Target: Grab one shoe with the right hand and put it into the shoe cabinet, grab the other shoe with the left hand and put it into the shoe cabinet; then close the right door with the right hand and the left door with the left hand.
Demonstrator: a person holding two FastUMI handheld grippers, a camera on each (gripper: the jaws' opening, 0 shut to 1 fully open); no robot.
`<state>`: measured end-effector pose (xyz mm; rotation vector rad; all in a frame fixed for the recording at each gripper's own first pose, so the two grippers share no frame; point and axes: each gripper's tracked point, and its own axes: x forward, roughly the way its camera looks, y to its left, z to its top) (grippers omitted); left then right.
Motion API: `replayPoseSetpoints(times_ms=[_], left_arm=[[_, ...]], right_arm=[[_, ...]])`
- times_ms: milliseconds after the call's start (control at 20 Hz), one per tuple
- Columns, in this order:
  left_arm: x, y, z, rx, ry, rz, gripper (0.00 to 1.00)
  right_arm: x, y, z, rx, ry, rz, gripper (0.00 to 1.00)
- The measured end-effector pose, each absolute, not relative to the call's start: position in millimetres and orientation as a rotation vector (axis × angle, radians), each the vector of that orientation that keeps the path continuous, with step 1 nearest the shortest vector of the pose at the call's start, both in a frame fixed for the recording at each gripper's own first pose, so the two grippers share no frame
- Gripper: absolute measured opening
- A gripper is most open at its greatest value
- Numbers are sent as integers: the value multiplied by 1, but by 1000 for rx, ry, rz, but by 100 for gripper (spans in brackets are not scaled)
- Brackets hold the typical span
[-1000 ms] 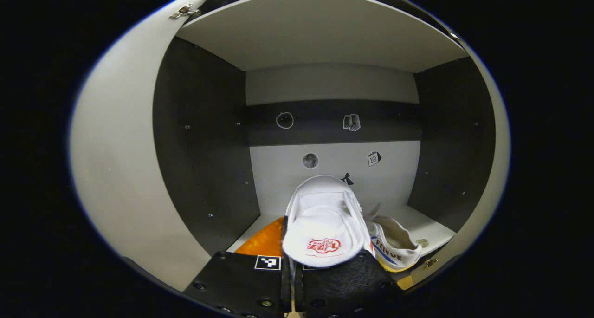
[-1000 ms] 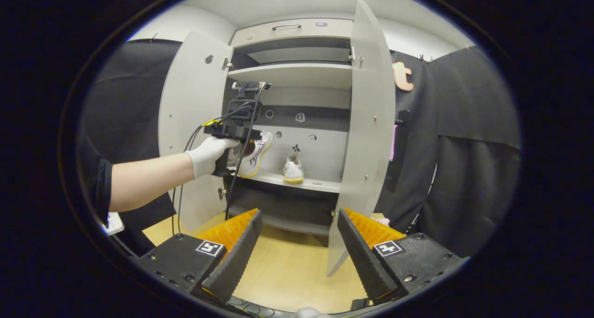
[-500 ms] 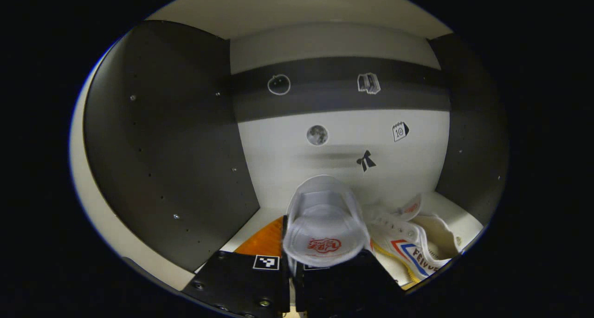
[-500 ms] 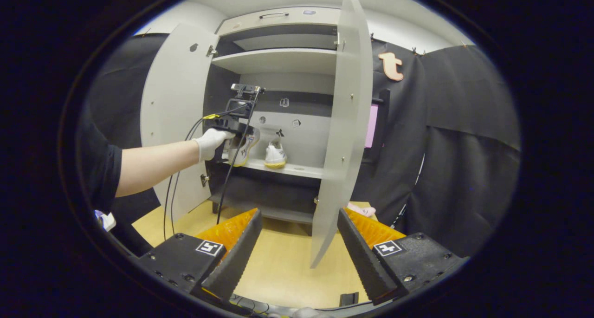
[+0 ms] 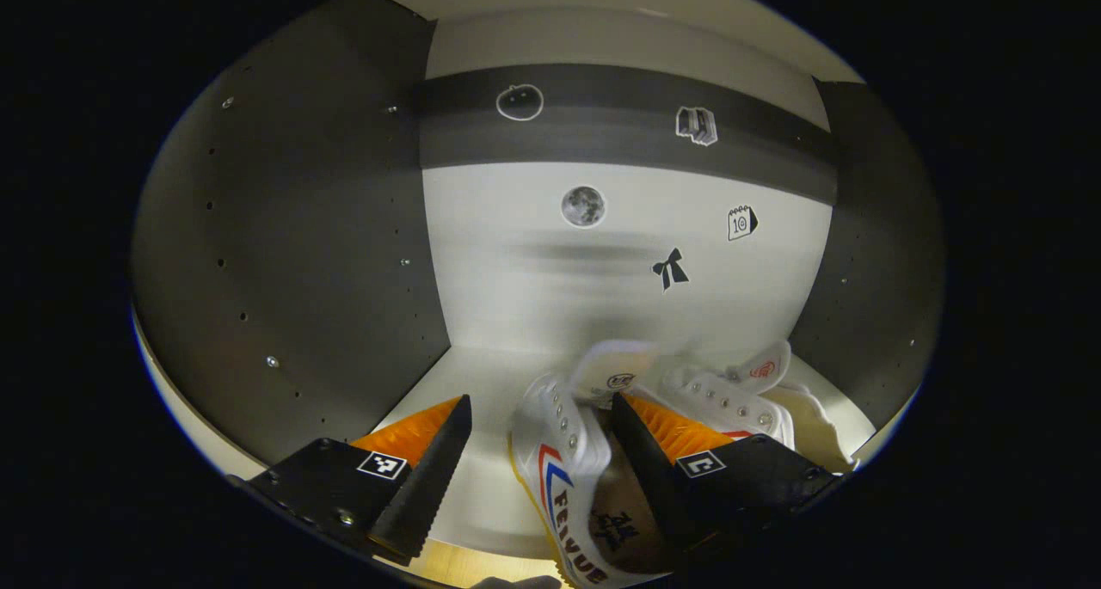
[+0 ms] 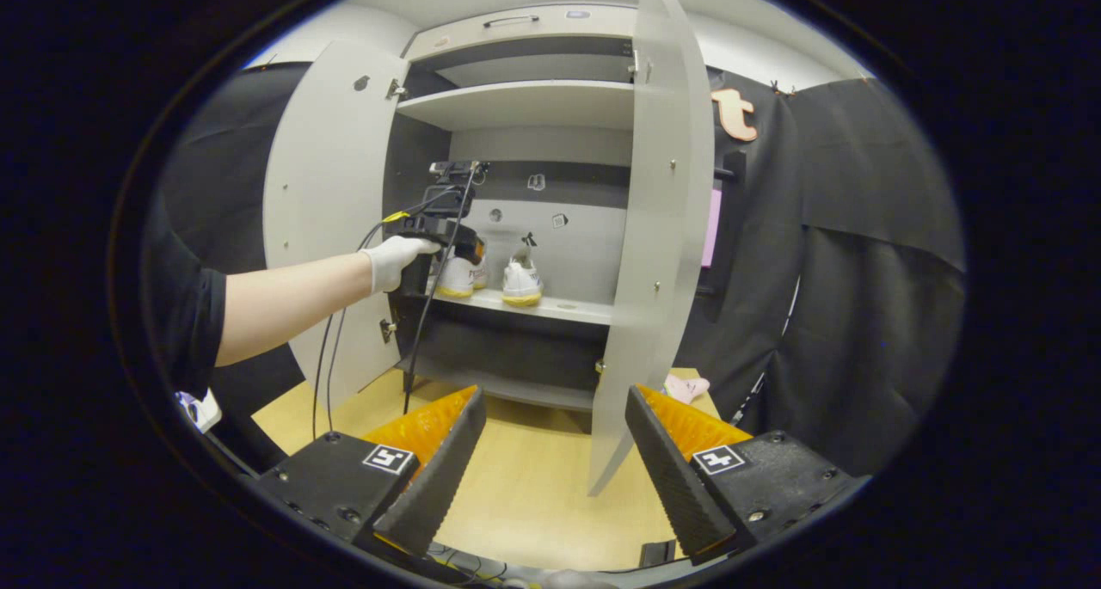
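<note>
Placing the second shoe. In the left gripper view, our left gripper (image 5: 540, 451) has its fingers spread wide, and the white canvas high-top shoe with red and blue side stripes (image 5: 572, 477) lies between them on the pale shelf board (image 5: 482, 383) of the grey shoe cabinet. The left finger is apart from the shoe; the right finger crosses in front of its opening, and we cannot tell whether it touches. Just beyond the right finger, the matching white high-top shoe (image 5: 740, 395) rests on the same board, toward the back panel (image 5: 550, 288).

In the right gripper view, our right gripper (image 6: 550, 438) hangs with fingers wide apart and empty, well away from the cabinet. Ahead of it the white-gloved hand (image 6: 393, 258) holds the left gripper at the shelf, where both shoes (image 6: 521, 281) stand side by side between the open left door (image 6: 331, 219) and the open right door (image 6: 658, 228).

We judge the step in hand to be the release. To do it well, we should draw the left gripper straight back along its own axis with the fingers held wide, so that the right finger does not snag the shoe's collar or laces, and clear the shelf edge before turning toward either door.
</note>
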<state>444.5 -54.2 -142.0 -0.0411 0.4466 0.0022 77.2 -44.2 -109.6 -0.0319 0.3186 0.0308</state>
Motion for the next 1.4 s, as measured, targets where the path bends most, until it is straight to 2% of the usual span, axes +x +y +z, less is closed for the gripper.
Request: replayPoseSetpoints(times_ms=[100, 350, 800, 1150, 1200, 1250, 1400], left_arm=[[438, -49, -135, -48, 429, 9, 95], [398, -49, -102, -14, 339, -1, 96], [261, -52, -36, 0, 59, -49, 95], [139, -46, -32, 71, 6, -83, 95], [124, -47, -37, 59, 22, -98, 100], [108, -46, -43, 43, 42, -101, 96], [67, -35, -55, 47, 57, -65, 96]], right_arm=[[77, -41, -109, -31, 317, 39, 100], [79, -40, -99, -28, 291, 30, 100], [76, -36, -71, -31, 210, 4, 100], [70, -49, -61, 3, 191, -48, 100], [69, -50, -58, 4, 182, -57, 100], [67, -51, -57, -1, 177, -61, 100], [64, -54, -57, -9, 174, -79, 100]])
